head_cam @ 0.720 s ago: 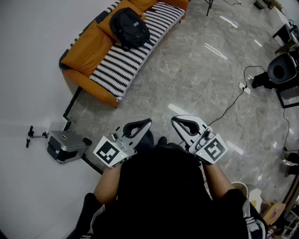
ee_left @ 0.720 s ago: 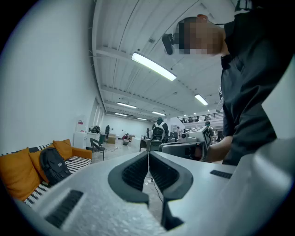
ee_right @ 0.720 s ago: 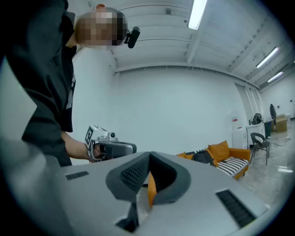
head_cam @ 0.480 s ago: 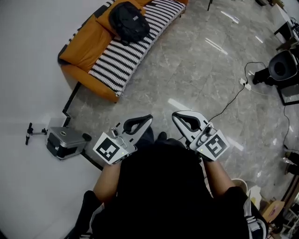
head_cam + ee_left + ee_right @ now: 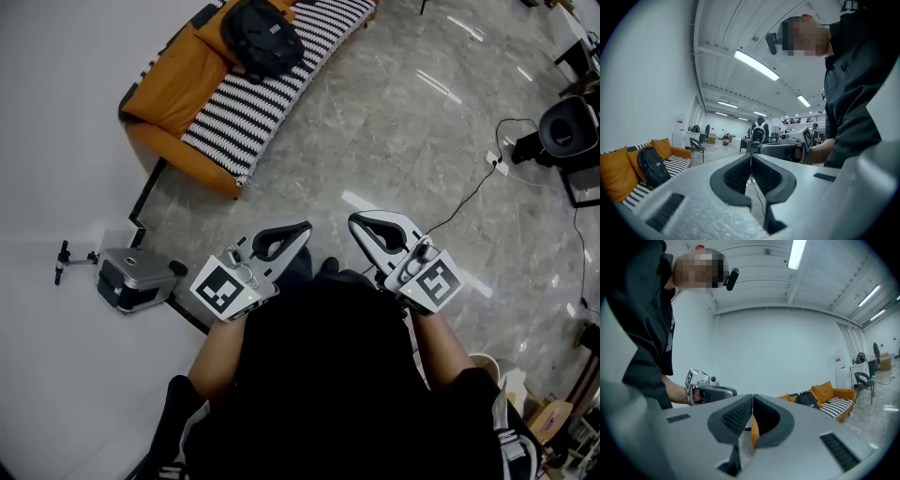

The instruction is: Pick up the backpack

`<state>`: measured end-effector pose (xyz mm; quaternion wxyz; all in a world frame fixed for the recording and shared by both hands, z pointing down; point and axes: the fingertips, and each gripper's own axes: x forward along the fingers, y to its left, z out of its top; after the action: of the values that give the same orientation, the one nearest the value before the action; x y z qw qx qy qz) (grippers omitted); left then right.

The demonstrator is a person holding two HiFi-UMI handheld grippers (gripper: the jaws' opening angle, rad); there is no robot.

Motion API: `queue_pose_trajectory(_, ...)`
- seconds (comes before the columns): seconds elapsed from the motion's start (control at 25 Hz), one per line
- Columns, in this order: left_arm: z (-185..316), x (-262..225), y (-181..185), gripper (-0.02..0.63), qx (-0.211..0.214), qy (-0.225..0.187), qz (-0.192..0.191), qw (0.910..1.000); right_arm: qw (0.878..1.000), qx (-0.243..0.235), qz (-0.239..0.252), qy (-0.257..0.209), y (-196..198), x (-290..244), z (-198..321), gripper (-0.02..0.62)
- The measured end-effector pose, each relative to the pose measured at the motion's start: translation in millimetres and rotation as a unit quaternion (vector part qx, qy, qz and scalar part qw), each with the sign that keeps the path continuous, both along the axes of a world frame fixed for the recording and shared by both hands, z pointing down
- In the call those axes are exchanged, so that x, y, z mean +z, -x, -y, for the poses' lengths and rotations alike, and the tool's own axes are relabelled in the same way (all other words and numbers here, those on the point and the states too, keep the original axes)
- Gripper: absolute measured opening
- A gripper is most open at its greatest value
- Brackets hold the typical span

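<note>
Both grippers are shut and hold nothing. The left gripper (image 5: 306,228) and the right gripper (image 5: 354,221) are held out level in front of the person, side by side with a gap between them. In the left gripper view, the dark ribbed pads of the left gripper (image 5: 751,155) meet at the tips with nothing between them. The right gripper view shows the same for the right gripper (image 5: 753,397). Each of the two carries one cube with square markers, the left cube (image 5: 224,288) and the right cube (image 5: 435,282).

One backpack (image 5: 261,36) is in the scene, well apart from both grippers. It sits on the one sofa (image 5: 246,117), near the sofa's far end in the head view, and leans back against the orange cushions (image 5: 184,77). The backpack (image 5: 652,166) is black, soft and rounded, stands roughly upright, and has a small pale label on its front. It also shows small in the right gripper view (image 5: 806,398). The sofa is orange with a black-and-white striped seat cover.

The grey polished floor (image 5: 394,122) also bears one silver case (image 5: 137,278) beside the white wall and one black cable (image 5: 469,202).
</note>
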<state>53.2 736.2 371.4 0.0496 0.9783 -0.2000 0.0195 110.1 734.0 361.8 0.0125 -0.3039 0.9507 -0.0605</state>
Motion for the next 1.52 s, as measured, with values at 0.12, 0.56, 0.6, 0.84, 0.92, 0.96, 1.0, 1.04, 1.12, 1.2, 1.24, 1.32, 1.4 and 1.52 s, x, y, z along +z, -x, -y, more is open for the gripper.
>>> queue_pose_trajectory(0.12, 0, -1, 3, 0.025, -0.002, 0.000, -0.002, 1.0000, 1.000, -0.003, 0.002, -0.004, -2, -2, 1, 0.026)
queue_pose_trajectory(0.56, -5, -1, 7, 0.025, 0.000, 0.003, -0.002, 1.0000, 0.999, -0.025, -0.033, 0.001, -9, 8, 0, 0.026)
queue_pose_trajectory(0.6, -5, 0, 7, 0.025, -0.001, 0.005, -0.002, 1.0000, 0.999, -0.027, -0.034, 0.002, -9, 9, 0, 0.026)
queue_pose_trajectory(0.84, 4, 5, 7, 0.025, 0.001, 0.021, -0.008, 0.9997, 0.999, -0.035, 0.021, 0.033, -2, 6, 5, 0.026)
queue_pose_trajectory(0.92, 10, 6, 8, 0.025, 0.004, 0.023, -0.013, 0.9997, 0.998, -0.033, 0.029, 0.041, 0, 8, 11, 0.026)
queue_pose_trajectory(0.96, 14, 7, 8, 0.025, 0.005, 0.023, -0.014, 0.9996, 0.998, -0.029, 0.027, 0.040, 1, 9, 15, 0.026)
queue_pose_trajectory(1.0, 19, 8, 9, 0.025, 0.006, 0.023, -0.014, 0.9996, 0.999, -0.024, 0.024, 0.039, 1, 10, 21, 0.026)
queue_pose_trajectory(1.04, 24, 10, 11, 0.025, 0.007, 0.023, -0.014, 0.9996, 0.999, -0.020, 0.023, 0.038, 1, 11, 26, 0.026)
queue_pose_trajectory(1.12, 35, 12, 14, 0.025, 0.007, 0.024, -0.014, 0.9996, 0.999, -0.013, 0.017, 0.038, 1, 13, 35, 0.026)
queue_pose_trajectory(1.2, 47, 14, 18, 0.025, 0.008, 0.025, -0.015, 0.9996, 0.999, -0.009, 0.009, 0.038, 3, 14, 45, 0.026)
queue_pose_trajectory(1.24, 54, 14, 20, 0.025, 0.009, 0.024, -0.015, 0.9996, 0.999, -0.008, 0.007, 0.037, 5, 14, 52, 0.026)
queue_pose_trajectory(1.32, 71, 13, 25, 0.025, 0.010, 0.023, -0.016, 0.9995, 0.999, -0.007, 0.005, 0.035, 11, 13, 68, 0.026)
queue_pose_trajectory(1.4, 90, 12, 30, 0.025, 0.011, 0.022, -0.021, 0.9995, 0.999, -0.010, 0.001, 0.033, 20, 11, 84, 0.026)
queue_pose_trajectory(1.52, 121, 8, 38, 0.025, 0.011, 0.017, -0.027, 0.9994, 0.999, -0.018, -0.009, 0.032, 34, 8, 109, 0.026)
